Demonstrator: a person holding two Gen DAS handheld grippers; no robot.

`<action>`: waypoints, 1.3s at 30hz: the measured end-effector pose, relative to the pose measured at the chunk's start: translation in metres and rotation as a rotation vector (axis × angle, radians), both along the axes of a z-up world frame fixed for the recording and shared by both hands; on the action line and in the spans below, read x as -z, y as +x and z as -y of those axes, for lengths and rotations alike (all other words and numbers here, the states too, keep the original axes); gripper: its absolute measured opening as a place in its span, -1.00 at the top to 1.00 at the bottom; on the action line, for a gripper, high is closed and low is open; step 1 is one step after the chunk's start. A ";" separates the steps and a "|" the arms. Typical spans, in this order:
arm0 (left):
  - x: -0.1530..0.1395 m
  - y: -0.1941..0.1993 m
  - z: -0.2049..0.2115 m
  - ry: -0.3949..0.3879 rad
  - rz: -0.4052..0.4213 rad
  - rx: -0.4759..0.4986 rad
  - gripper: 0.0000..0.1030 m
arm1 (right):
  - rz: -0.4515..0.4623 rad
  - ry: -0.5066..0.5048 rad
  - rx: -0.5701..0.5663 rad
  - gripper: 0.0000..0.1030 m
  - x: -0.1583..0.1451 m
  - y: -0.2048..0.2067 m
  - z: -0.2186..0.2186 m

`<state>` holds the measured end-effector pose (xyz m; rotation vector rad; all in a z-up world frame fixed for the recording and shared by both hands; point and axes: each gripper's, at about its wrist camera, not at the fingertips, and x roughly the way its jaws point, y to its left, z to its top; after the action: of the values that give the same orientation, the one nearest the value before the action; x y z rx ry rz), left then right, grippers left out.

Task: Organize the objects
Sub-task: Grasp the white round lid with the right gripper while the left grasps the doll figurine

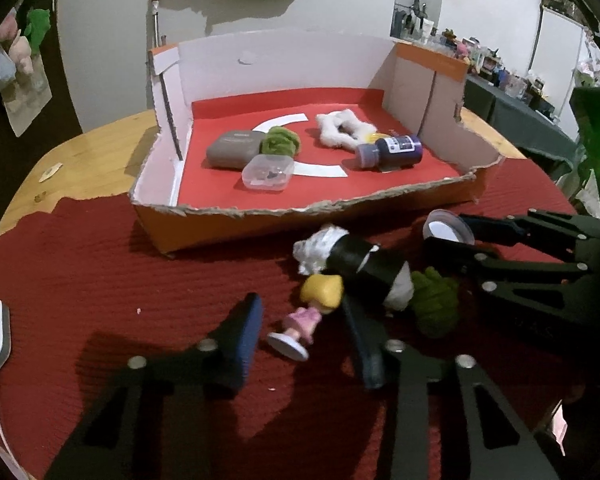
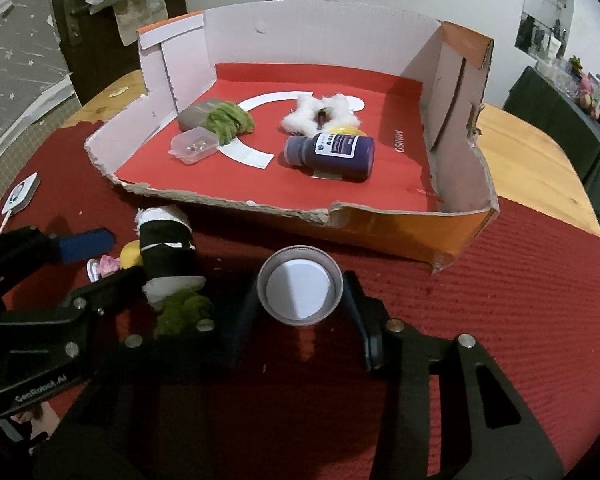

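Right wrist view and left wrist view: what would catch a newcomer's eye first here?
The torn cardboard box with its red floor, holding a purple bottle lying on its side beside a white fluffy ring. In front of it, on the red cloth, the right gripper brackets a round lid, while the left gripper straddles a blonde doll figure.

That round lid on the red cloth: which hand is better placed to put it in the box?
Right: the right gripper already brackets the round lid; the left gripper straddles the doll.
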<state>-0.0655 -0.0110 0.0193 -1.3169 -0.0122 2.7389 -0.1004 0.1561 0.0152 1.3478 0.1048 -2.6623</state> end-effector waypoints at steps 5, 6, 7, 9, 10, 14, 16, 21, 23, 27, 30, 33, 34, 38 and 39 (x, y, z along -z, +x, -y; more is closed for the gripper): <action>-0.001 0.003 0.001 0.013 0.001 0.004 0.43 | -0.002 -0.016 -0.005 0.23 -0.002 0.004 0.000; -0.001 0.003 0.001 0.016 0.002 0.007 0.58 | -0.002 -0.017 -0.007 0.23 -0.003 0.005 0.001; -0.001 0.003 0.001 0.021 0.003 0.009 0.59 | -0.003 -0.018 -0.009 0.23 -0.003 0.006 0.001; -0.002 0.004 0.001 0.018 0.001 0.009 0.59 | -0.007 -0.020 -0.011 0.23 -0.005 0.008 0.002; -0.002 0.005 0.001 0.017 0.000 0.008 0.59 | -0.010 -0.021 -0.011 0.23 -0.006 0.009 0.002; -0.004 0.007 0.001 0.020 -0.004 0.007 0.59 | -0.020 -0.024 -0.014 0.23 -0.012 0.014 0.003; -0.006 0.009 0.002 0.021 -0.010 0.006 0.59 | -0.026 -0.026 -0.016 0.23 -0.015 0.016 0.004; -0.012 0.014 0.002 0.020 -0.026 0.004 0.59 | -0.044 -0.028 -0.025 0.23 -0.023 0.021 0.007; -0.014 0.015 0.003 0.017 -0.030 0.001 0.59 | -0.050 -0.027 -0.027 0.23 -0.025 0.023 0.008; -0.019 0.019 0.004 0.018 -0.044 -0.004 0.59 | -0.062 -0.030 -0.028 0.23 -0.031 0.027 0.009; -0.023 0.022 0.004 0.017 -0.057 -0.007 0.59 | -0.075 -0.033 -0.031 0.23 -0.036 0.030 0.010; -0.027 0.024 0.005 0.013 -0.069 -0.011 0.59 | -0.087 -0.036 -0.035 0.23 -0.040 0.033 0.011; -0.029 0.025 0.005 0.011 -0.073 -0.013 0.59 | -0.090 -0.037 -0.036 0.23 -0.042 0.033 0.011; -0.032 0.026 0.004 0.011 -0.082 -0.010 0.60 | -0.095 -0.041 -0.038 0.23 -0.044 0.035 0.011; -0.032 0.025 0.004 0.011 -0.083 -0.010 0.60 | -0.093 -0.041 -0.038 0.23 -0.043 0.035 0.011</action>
<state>-0.0403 -0.0149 0.0512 -1.2030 -0.0268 2.7949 -0.0657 0.1449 0.0582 1.1980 0.0849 -2.6797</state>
